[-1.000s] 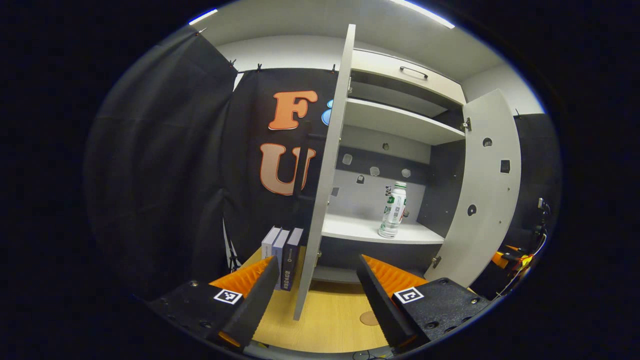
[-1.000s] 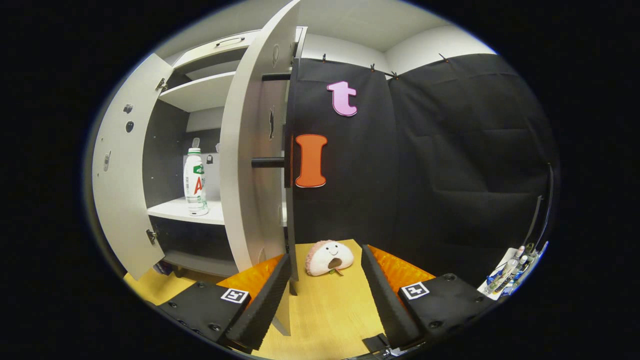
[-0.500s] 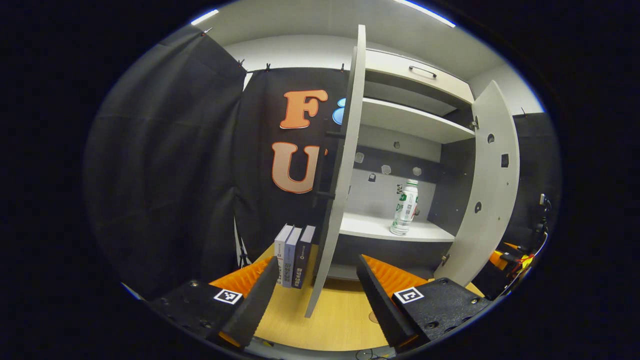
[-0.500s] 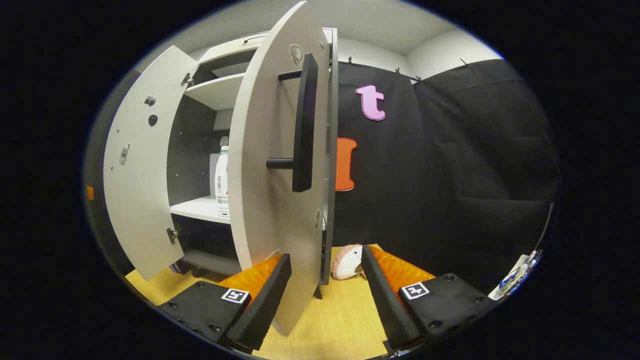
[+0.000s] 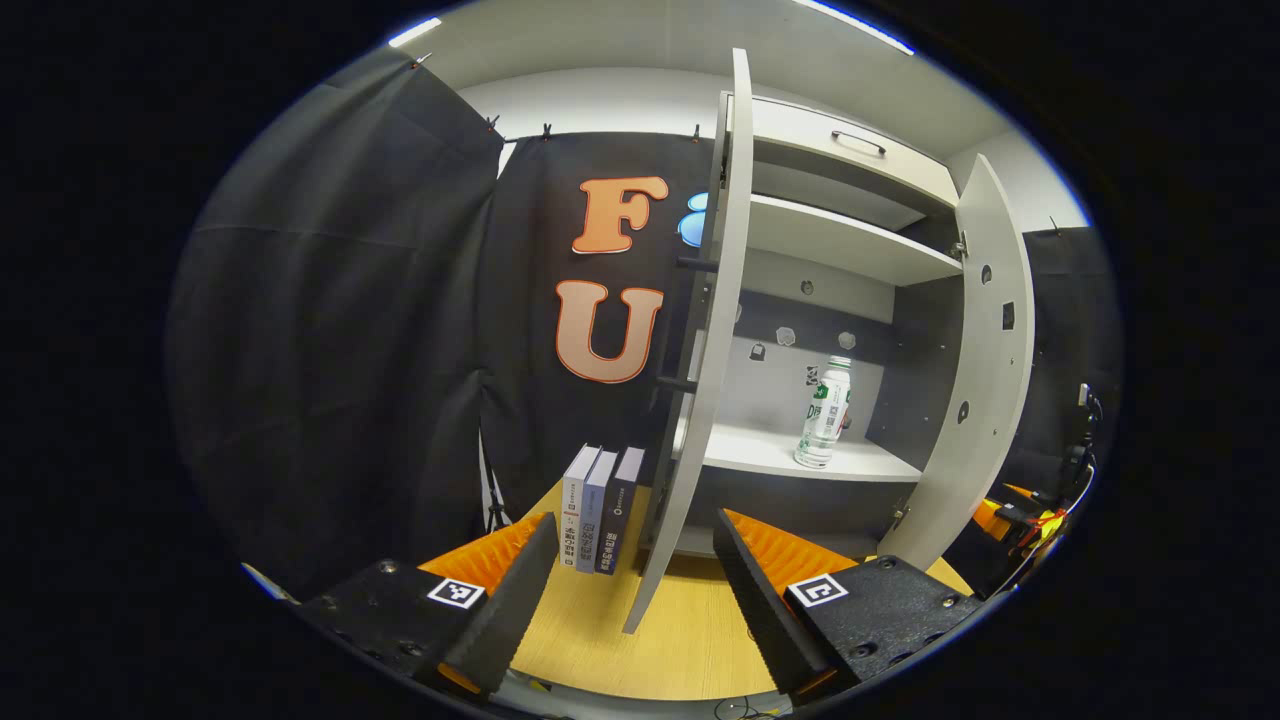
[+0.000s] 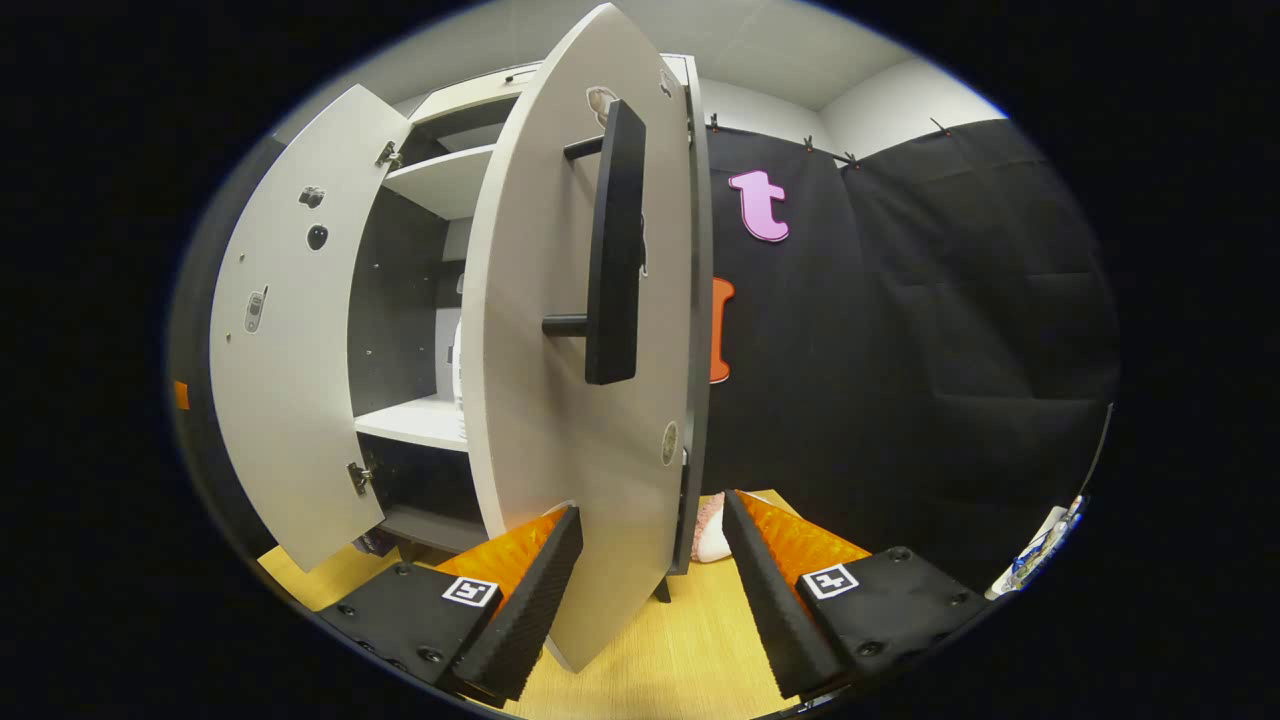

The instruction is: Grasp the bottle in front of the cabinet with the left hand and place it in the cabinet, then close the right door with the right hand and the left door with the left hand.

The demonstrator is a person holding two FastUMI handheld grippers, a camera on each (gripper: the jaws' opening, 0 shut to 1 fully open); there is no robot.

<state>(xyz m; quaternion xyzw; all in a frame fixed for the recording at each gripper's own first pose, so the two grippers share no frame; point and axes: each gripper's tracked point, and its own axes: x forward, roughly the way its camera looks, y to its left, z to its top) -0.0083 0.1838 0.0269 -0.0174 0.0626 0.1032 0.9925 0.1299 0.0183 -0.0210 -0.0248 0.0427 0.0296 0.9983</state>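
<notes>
At the right door (image 6: 560,400), both tongs (image 6: 650,580) (image 5: 635,590) are gaping wide, holding nothing; the door's edge risks wedging between fingers.

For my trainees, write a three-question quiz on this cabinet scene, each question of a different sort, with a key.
1. True or false: the bottle stands upright on the cabinet shelf.
2. Multiple choice: beside the cabinet, left of the left door in the left gripper view, stand A) three books B) two mugs C) a lamp.
3. Fill in: in the right gripper view, the right door carries a black ____.

Key: 1 true; 2 A; 3 handle. Both the left gripper and right gripper are open, holding nothing.
</notes>
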